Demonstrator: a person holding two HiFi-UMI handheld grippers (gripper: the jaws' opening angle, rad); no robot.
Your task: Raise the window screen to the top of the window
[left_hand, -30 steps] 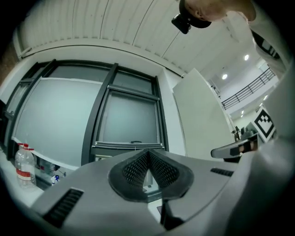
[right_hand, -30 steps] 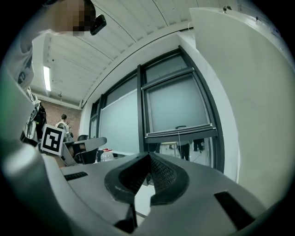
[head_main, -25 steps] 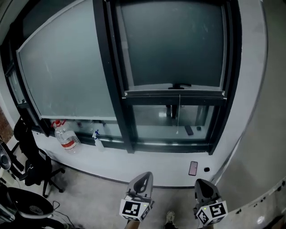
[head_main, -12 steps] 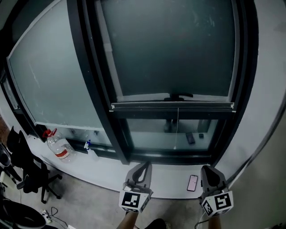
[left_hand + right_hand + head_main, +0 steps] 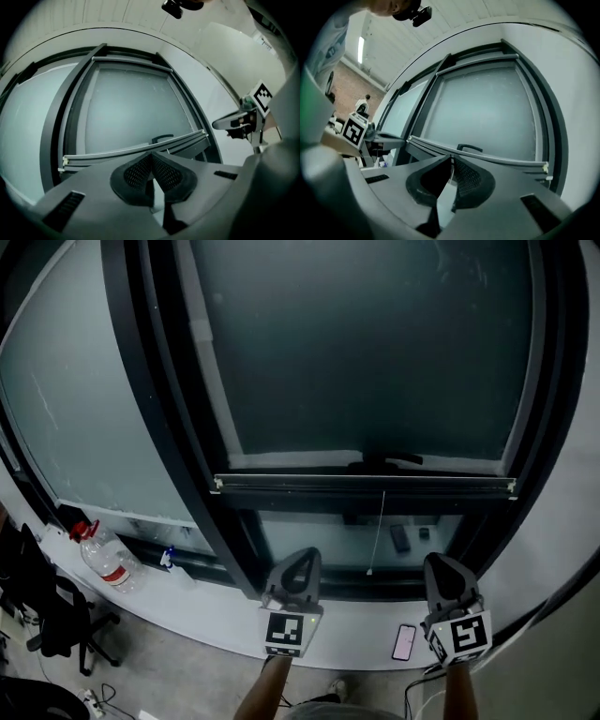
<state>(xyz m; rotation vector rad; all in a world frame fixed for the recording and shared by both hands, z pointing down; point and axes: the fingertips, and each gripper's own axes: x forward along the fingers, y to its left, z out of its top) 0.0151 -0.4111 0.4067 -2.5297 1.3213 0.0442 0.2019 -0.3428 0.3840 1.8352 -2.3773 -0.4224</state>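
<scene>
The left tool (image 5: pixel 302 557) has its jaws pressed together with nothing between them, and its own view shows the two mesh pads meeting at the tip. The right tool (image 5: pixel 439 563) is closed and empty in the same way. Both sit low in the head view, side by side and apart from each other, pointing toward the window and touching nothing. Above them the window screen (image 5: pixel 366 352) covers most of the opening. Its bottom rail (image 5: pixel 366 484) lies across the lower middle of the frame, with a small dark handle (image 5: pixel 384 462) at its centre. By my reading the raise has not begun: the rail has the whole dark-meshed height above it to travel, and neither tool is on it yet. A thin pull cord (image 5: pixel 378 531) hangs from the rail into the gap between the two tools, so a reach to the handle would pass close by it. The rail ends meet the dark uprights of the window frame (image 5: pixel 141 381), whose thick left post stands just beside the left tool; room is freer straight ahead and upward. Below runs the windowsill (image 5: pixel 234 610), carrying a phone (image 5: pixel 405 641) near the right tool and, well off at lower left, a water bottle (image 5: pixel 103 559) and a spray bottle (image 5: pixel 169 559).
</scene>
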